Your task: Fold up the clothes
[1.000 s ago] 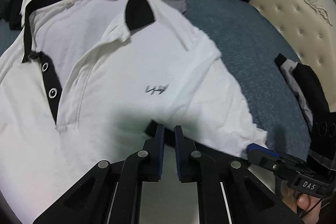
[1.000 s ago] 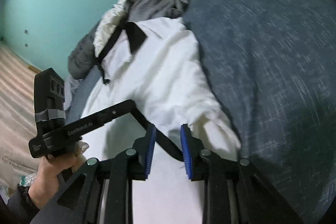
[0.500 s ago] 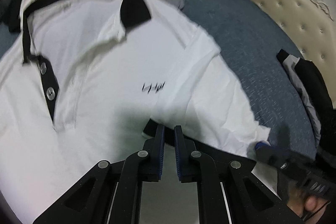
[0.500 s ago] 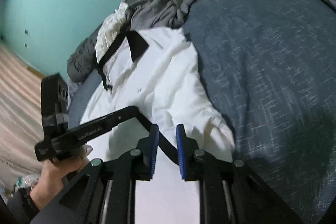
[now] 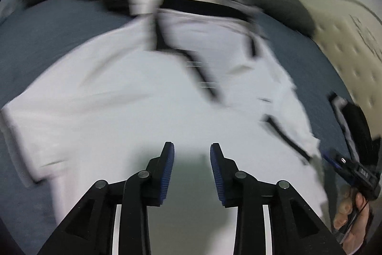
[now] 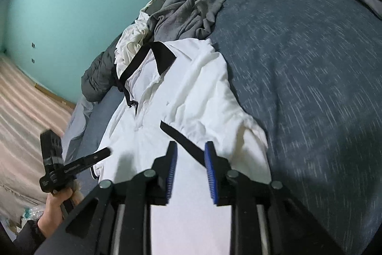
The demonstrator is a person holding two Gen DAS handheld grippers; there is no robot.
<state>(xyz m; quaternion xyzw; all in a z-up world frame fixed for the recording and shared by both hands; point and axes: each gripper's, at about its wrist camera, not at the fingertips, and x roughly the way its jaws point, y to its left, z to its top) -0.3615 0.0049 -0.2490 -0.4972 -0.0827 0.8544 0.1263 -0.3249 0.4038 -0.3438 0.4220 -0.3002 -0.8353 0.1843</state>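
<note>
- Right wrist view: a white polo shirt [image 6: 191, 97] with black collar and black-edged sleeve lies front-up on the blue bed [image 6: 310, 87], its collar toward the crumpled grey garment [image 6: 186, 16] and cream garment [image 6: 129, 40] piled at the far edge.
- The near sleeve, black cuff band showing, is turned in over the chest on that side; the rest of the body looks spread out, though creased.
- The right tool [image 6: 189, 166] hangs just above the folded-in sleeve, its blue pads standing apart with nothing between them.
- Left wrist view, heavily blurred: the left tool [image 5: 192, 169] is likewise parted and empty over the shirt's lower body; the other sleeve appears to lie out flat to the side, though blur makes this uncertain.
- A hand [image 6: 59, 204] grips the left tool's handle at the bed's edge.
- Judging by how it lies, the shirt is partly folded at most: one sleeve in, with the opposite side and the lengthwise fold left to do.
- The grey and cream garments sit bunched up and unfolded; a dark item [image 5: 353, 126] rests apart near the padded headboard [image 5: 353, 44].
</note>
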